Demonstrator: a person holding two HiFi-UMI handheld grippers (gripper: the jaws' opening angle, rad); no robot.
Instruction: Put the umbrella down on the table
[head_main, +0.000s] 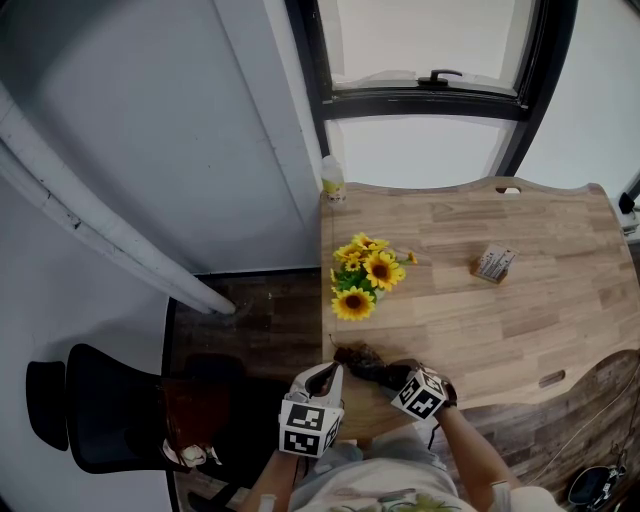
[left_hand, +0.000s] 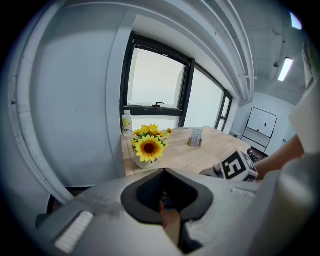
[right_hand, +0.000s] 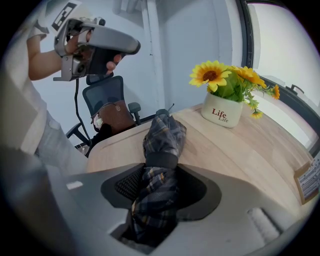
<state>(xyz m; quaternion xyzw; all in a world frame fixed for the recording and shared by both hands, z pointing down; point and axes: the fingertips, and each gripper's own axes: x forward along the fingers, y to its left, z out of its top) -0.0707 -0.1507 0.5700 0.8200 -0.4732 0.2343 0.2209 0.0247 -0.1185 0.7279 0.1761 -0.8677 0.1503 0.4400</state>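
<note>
Plaid umbrella (right_hand: 162, 135) between right jaws, on table (right_hand: 235, 150)

The light wooden table (head_main: 520, 300) has wavy edges. A small bottle (head_main: 332, 180) stands at its far left corner. A white pot of sunflowers (head_main: 365, 275) stands by the left edge. A small card stand (head_main: 494, 263) stands near the middle. The folded plaid umbrella (head_main: 370, 365) rests along the near edge, toward the left corner.
</note>
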